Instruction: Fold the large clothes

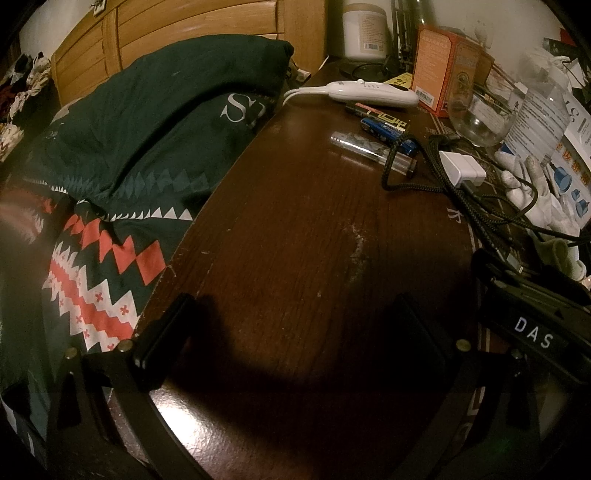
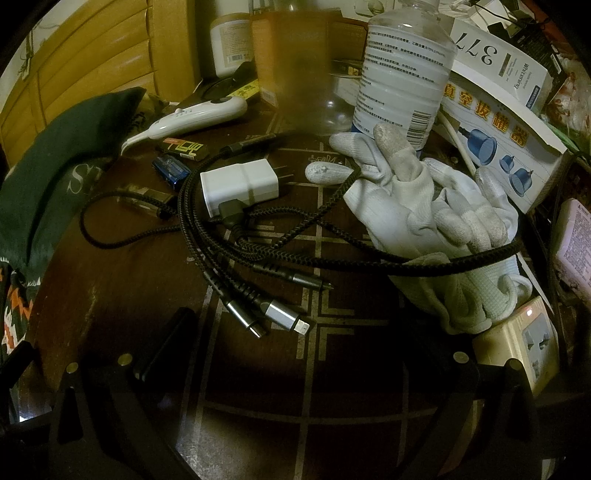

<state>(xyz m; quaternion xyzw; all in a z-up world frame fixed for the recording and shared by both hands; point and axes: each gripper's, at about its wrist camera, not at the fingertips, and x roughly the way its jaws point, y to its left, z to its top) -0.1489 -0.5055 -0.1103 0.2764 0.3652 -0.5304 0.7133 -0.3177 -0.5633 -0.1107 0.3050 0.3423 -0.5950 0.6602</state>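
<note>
A dark green garment (image 1: 166, 122) with white letters lies heaped on a bed with a red, white and green patterned cover (image 1: 92, 280), left of a dark wooden table (image 1: 295, 258). It also shows at the left edge of the right wrist view (image 2: 55, 173). My left gripper (image 1: 291, 332) is open and empty, low over the table, with the garment to its left. My right gripper (image 2: 295, 339) is open and empty over the table, near braided cable ends (image 2: 273, 314). Its right finger is lost in shadow.
The table's right side is crowded: a white charger plug (image 2: 240, 184) with black cables, white gloves (image 2: 424, 206), a plastic bottle (image 2: 402, 74), boxes (image 2: 509, 147), batteries (image 1: 388, 129), a white handheld controller (image 1: 369, 92), a power socket block (image 2: 524, 347). A wooden headboard (image 1: 166, 33) stands behind.
</note>
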